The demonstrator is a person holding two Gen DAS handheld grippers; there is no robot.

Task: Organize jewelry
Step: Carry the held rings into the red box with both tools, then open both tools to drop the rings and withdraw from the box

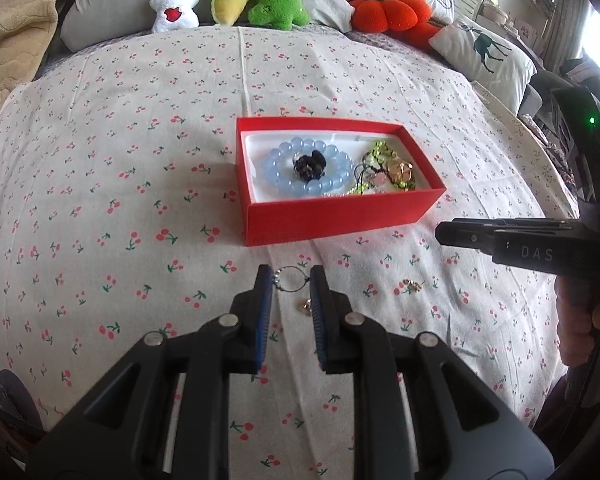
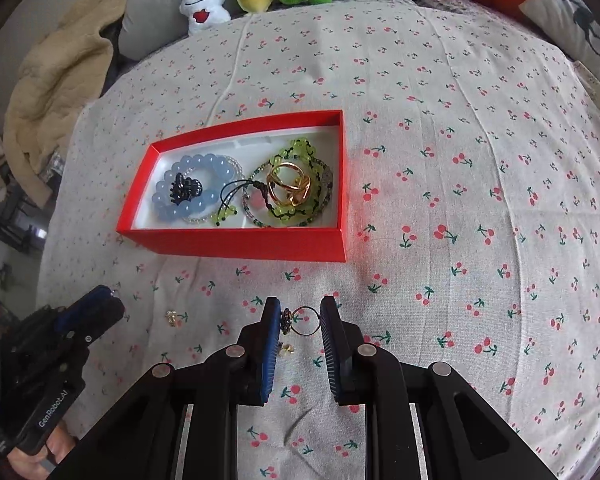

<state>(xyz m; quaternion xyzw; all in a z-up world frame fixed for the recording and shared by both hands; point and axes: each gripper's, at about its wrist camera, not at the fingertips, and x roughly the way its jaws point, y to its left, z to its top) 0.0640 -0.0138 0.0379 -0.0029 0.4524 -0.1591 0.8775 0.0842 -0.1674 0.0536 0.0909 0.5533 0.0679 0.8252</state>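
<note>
Writing: "DAS" reads on the side of the right gripper (image 1: 444, 234) in the left wrist view; "GenRobot.AI" on the handle of the left gripper (image 2: 112, 300) in the right wrist view.
Left gripper: jaws clenched on a thin wire ring (image 1: 293, 279) with a small beaded charm at its left pad, held just above the bed.
Right gripper: jaws clamped on a dark wire ring (image 2: 305, 321) with a dark bead cluster at its left pad.
Red box (image 2: 236, 244): open, on the cherry-print bedspread (image 2: 460, 160), beyond both grippers; holds a blue bead bracelet (image 2: 188, 168), green bead bracelets (image 2: 300, 148), a gold ring (image 2: 290, 186).
Loose pieces: a small gold earring (image 1: 413, 285) lies on the bedspread between the grippers; another gold piece (image 1: 305, 305) under the left jaws.
Background: plush toys (image 1: 176, 2) and pillows along the headboard side.
</note>
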